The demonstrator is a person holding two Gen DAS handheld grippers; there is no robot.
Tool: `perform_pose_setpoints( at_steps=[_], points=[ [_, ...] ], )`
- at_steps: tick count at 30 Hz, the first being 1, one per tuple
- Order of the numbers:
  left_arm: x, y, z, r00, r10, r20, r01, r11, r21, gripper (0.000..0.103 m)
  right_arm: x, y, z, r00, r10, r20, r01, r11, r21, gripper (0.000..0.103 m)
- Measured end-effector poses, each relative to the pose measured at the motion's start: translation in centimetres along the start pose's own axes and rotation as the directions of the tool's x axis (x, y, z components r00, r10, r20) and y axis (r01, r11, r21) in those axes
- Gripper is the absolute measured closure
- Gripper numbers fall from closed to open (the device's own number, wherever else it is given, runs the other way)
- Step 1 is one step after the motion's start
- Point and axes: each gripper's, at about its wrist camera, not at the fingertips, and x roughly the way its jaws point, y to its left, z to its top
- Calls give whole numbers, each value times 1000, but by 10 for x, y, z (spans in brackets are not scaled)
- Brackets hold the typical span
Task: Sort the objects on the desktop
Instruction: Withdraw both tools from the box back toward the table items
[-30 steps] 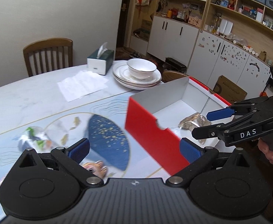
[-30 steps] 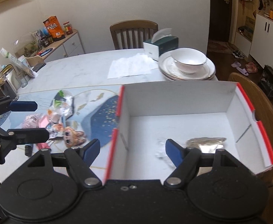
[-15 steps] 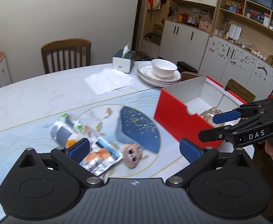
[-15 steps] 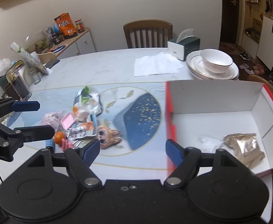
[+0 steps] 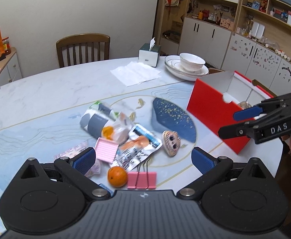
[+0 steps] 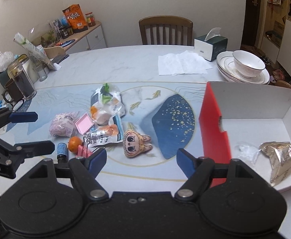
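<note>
A pile of small objects lies on the table mat: an orange point(image 5: 117, 176) point(image 6: 74, 143), a pink binder clip point(image 5: 142, 179), a pink comb-like piece point(image 5: 106, 149) point(image 6: 83, 123), snack packets point(image 5: 137, 147) point(image 6: 103, 135), a plush doll head point(image 5: 171, 143) point(image 6: 135, 143) and a small blue bottle point(image 6: 61, 149). The red and white box point(image 5: 215, 109) point(image 6: 215, 127) at the right holds a gold packet point(image 6: 280, 159). My left gripper point(image 5: 143, 160) point(image 6: 33, 131) is open above the pile. My right gripper point(image 6: 141, 157) point(image 5: 235, 123) is open near the box's left wall.
Stacked plates with a bowl point(image 6: 244, 67), a tissue box point(image 6: 210, 46), a paper napkin point(image 6: 182, 64) and a chair point(image 6: 166, 30) stand at the table's far side. Jars and a mug point(image 6: 20, 83) stand at the left edge. Cabinets point(image 5: 205, 35) line the right wall.
Both grippers have swung left, away from the box and toward the pile. The left gripper now hangs over the orange and the clip. Both stay open and empty.
</note>
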Motion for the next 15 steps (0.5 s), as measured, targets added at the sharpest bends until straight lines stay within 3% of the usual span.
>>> perform_pose_setpoints(
  at_steps=[15],
  points=[
    [37,14,-48,996,36,-84,-32,998,56,0,51,15,-3,998,-25,-50,24,999,-25,26]
  ],
)
